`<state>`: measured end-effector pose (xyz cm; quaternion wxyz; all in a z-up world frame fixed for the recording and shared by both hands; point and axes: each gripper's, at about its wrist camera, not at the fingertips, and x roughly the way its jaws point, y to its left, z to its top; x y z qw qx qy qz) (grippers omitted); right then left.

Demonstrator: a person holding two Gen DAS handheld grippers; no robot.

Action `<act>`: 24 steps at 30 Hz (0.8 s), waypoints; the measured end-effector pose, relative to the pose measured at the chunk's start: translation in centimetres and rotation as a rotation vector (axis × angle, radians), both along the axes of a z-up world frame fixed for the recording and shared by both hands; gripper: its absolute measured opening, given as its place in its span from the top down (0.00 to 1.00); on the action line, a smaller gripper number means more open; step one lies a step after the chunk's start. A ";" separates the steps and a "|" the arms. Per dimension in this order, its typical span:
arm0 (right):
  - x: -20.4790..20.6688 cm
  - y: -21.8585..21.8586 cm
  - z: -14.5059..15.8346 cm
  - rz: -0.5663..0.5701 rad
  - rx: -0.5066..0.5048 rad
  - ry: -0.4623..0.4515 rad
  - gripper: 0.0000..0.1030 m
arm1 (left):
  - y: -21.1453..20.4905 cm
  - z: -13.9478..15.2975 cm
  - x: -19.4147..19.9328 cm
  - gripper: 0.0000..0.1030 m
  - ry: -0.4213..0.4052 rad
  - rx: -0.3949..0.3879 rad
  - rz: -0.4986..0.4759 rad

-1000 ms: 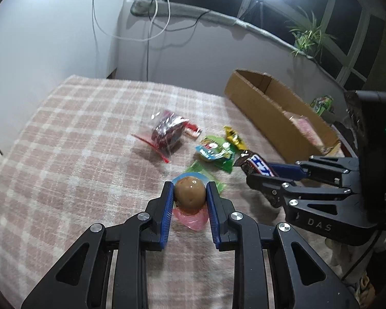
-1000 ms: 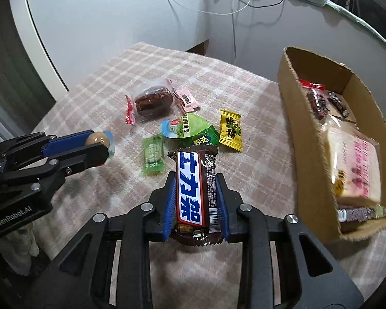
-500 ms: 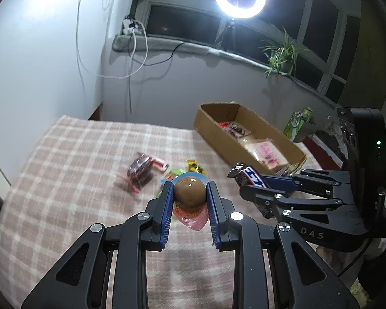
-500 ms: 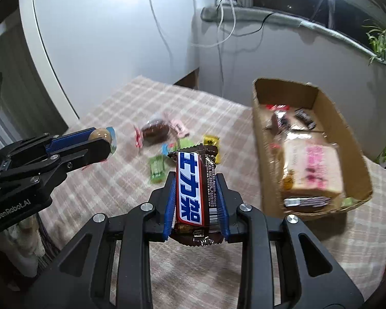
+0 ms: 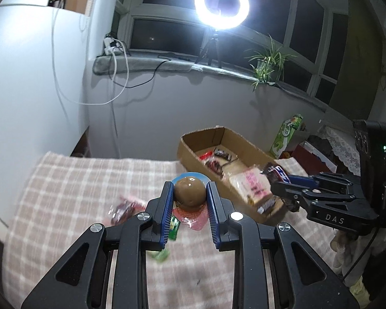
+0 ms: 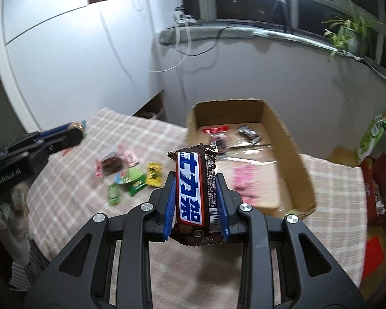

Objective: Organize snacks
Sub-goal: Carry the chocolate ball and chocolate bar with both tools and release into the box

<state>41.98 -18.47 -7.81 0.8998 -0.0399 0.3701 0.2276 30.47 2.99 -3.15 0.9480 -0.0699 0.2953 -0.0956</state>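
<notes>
My left gripper (image 5: 189, 193) is shut on a round brown snack in a clear pink-edged wrapper (image 5: 189, 194), held well above the checked tablecloth (image 5: 64, 193). My right gripper (image 6: 195, 188) is shut on a brown Snickers bar (image 6: 193, 193), also held high; it shows in the left wrist view (image 5: 275, 180) near the cardboard box (image 5: 190, 149). The box (image 6: 296, 164) holds a pink-printed bread pack (image 6: 247, 182) and small dark snacks (image 6: 248, 132). Loose snacks lie on the cloth: a dark cake in clear wrap (image 6: 112, 163), green packets (image 6: 133, 180) and a yellow candy (image 6: 154, 175).
A white wall and cupboard stand left of the table. A windowsill with cables, a ring light (image 5: 221, 4) and a plant (image 5: 267, 64) runs behind. A green carton (image 6: 375, 134) and red items (image 6: 378, 175) sit right of the table.
Both grippers have risen higher with their snacks and tilted up, so the table and box look farther away. The right gripper now sits beside the box's near end.
</notes>
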 end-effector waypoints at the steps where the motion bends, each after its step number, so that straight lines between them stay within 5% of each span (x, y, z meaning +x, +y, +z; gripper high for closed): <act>1: 0.6 -0.5 0.0 -0.013 0.001 0.002 0.71 | -0.1 0.2 0.5 0.77 -0.002 0.001 -0.004; 11: 7.1 -3.8 -1.2 -0.105 0.009 0.052 0.71 | -2.7 1.5 6.6 0.77 -0.007 0.002 -0.052; 24: 12.5 -4.2 -4.9 -0.118 -0.021 0.111 0.71 | -7.6 -3.0 13.0 0.77 0.101 0.021 -0.110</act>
